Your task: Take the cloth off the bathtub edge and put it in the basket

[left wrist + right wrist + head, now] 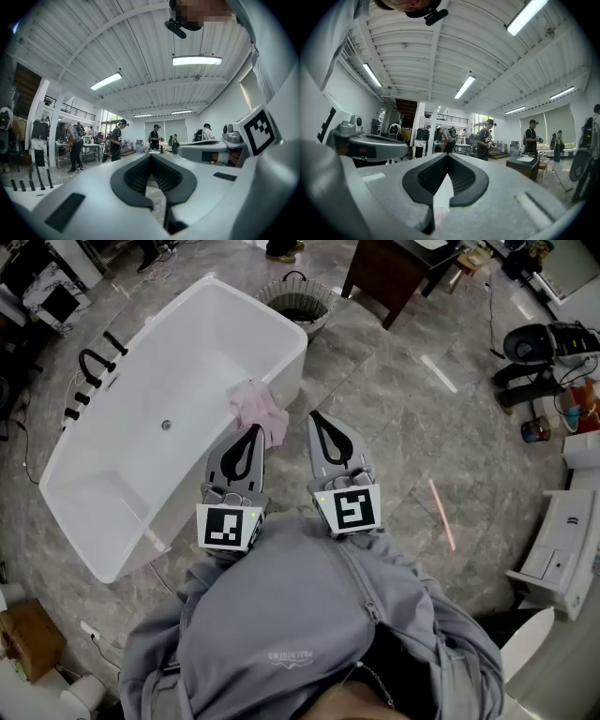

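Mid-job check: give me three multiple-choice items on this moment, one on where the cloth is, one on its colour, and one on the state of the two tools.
1. Where on the bathtub is the cloth?
A. flat on its bottom
B. draped over its side rim
C. hung on its black taps

2. What colour is the cloth?
A. pink
B. grey
C. green

3. How do the left tool and the right tool stand?
A. both wide open
B. one clamped on the cloth
C. both shut and empty

Answers:
1 B: the head view shows it hanging over the rim, in front of the left tool.
2 A: it is pale pink against the white tub.
3 C: each tool's own view shows its jaws tip to tip with nothing between them.
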Demonstrator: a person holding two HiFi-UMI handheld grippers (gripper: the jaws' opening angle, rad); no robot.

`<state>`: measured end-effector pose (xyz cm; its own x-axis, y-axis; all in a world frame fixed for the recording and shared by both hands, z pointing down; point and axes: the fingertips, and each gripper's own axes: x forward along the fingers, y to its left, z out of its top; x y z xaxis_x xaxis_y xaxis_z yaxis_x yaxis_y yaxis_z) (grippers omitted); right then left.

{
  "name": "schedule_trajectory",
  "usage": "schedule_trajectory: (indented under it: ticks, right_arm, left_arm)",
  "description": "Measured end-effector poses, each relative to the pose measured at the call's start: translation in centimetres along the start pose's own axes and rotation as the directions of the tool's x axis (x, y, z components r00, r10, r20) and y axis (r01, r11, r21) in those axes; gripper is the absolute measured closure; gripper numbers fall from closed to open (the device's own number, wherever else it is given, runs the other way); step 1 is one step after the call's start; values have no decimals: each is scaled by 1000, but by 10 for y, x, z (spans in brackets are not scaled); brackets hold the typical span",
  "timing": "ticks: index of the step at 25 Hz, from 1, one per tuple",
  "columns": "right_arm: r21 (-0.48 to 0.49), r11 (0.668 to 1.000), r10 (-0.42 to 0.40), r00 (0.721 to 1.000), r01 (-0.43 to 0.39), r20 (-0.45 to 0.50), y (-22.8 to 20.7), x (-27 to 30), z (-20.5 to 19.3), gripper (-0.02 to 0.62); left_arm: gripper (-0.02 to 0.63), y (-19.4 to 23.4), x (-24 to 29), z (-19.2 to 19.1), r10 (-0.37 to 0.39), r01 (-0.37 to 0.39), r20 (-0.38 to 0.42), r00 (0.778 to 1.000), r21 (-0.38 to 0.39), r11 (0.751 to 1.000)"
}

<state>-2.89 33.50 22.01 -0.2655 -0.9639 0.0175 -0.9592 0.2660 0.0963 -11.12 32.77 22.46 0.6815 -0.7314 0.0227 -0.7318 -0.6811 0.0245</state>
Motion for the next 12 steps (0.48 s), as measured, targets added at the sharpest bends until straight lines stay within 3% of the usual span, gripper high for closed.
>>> schedule_trajectory:
  ticks: [12]
  right_arm:
    - [46, 999, -8, 1000, 7, 25, 9, 23, 2, 591]
  left_arm:
    - [600, 29, 6, -5, -12, 12, 8, 1000, -19, 1000]
